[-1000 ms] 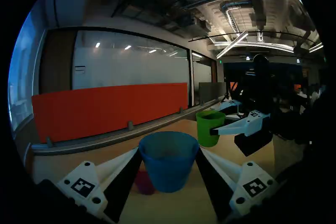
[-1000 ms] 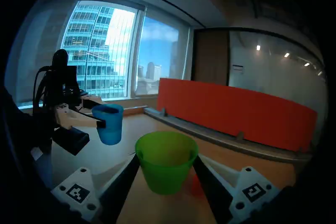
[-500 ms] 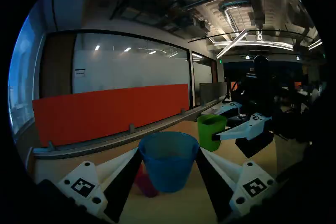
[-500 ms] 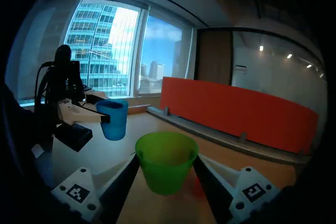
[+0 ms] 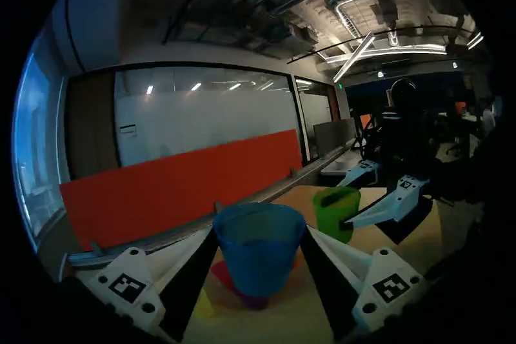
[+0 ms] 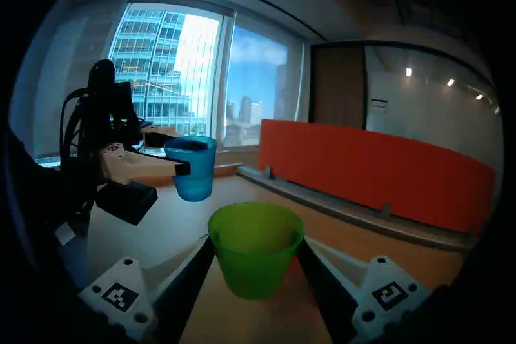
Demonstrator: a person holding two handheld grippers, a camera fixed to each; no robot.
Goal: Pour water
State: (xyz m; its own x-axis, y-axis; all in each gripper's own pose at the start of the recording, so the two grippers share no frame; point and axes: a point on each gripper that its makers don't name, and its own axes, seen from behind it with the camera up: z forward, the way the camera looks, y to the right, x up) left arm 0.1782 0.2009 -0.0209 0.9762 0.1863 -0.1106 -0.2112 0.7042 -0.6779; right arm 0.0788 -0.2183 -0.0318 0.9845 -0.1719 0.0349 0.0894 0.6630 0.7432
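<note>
My left gripper [image 5: 258, 239] is shut on a blue cup [image 5: 258, 263], which stands upright between its white fingers above the wooden table [image 5: 303, 315]. In the right gripper view that blue cup [image 6: 192, 176] hangs at the left, higher than the green one, still in the left gripper [image 6: 186, 162]. My right gripper [image 6: 256, 241] is shut on a green cup [image 6: 256, 260], also upright. From the left gripper view, the green cup [image 5: 335, 212] sits to the right of the blue one, gripped by the right gripper [image 5: 345, 203]. I cannot make out water in either cup.
Small red [image 5: 222, 273], magenta [image 5: 255, 302] and yellow [image 5: 203, 305] cups lie on the table under the blue cup. An orange partition [image 5: 180, 186] runs along the table's far edge. Large windows [image 6: 168, 99] stand behind the left gripper.
The blue cup has risen and moved nearer the green cup in the right gripper view. The left gripper view has shifted, bringing the small coloured cups on the table into sight.
</note>
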